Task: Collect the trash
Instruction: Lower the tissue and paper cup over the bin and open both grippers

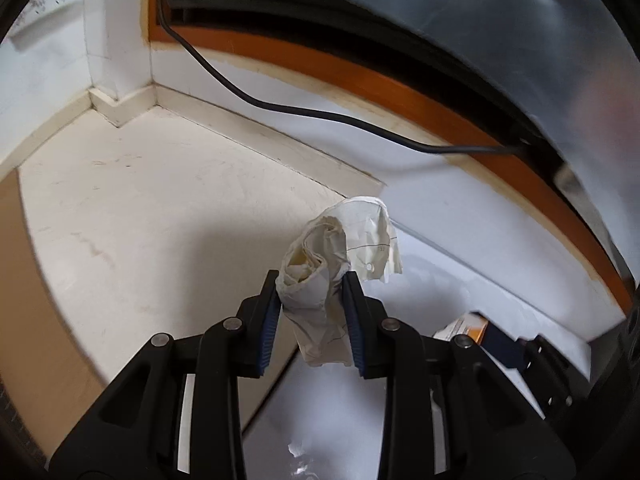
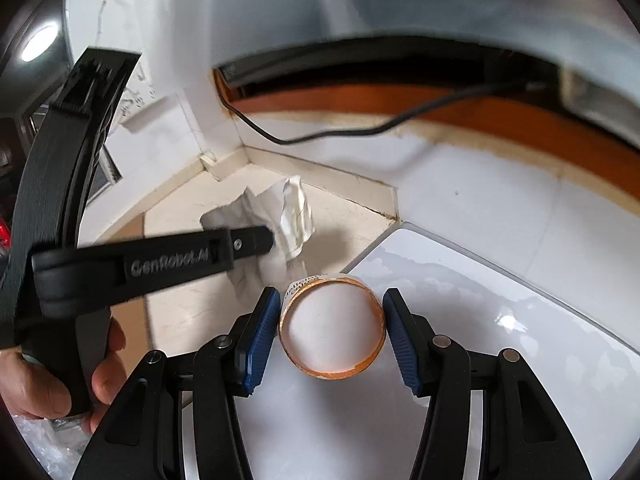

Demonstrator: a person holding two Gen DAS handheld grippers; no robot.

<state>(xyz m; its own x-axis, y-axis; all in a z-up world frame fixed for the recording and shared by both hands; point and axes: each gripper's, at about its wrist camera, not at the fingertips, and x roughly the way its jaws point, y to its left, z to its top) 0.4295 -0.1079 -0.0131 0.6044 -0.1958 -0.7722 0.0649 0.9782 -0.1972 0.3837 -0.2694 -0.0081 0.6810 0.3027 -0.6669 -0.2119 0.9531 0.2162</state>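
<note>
My left gripper [image 1: 311, 284] is shut on a crumpled white paper [image 1: 340, 248] and holds it in the air above the floor and the edge of a white table [image 1: 420, 288]. The same paper [image 2: 290, 212] and the left gripper [image 2: 264, 236] show at left in the right wrist view. My right gripper [image 2: 330, 300] is open around an empty orange tape roll [image 2: 332, 330] that lies on the white table [image 2: 500, 300]. The left pad touches the roll or nearly so; the right pad stands a little apart. The right gripper's tip and the roll [image 1: 468, 326] show at lower right in the left wrist view.
A cream tiled floor [image 1: 140, 208] runs to a white wall corner [image 1: 120, 92]. A black cable [image 1: 280, 106] hangs along the wall under an orange wooden ledge [image 1: 400, 92]. A person's hand [image 2: 52, 380] holds the left gripper. Clear plastic wrap [image 2: 36, 448] lies at bottom left.
</note>
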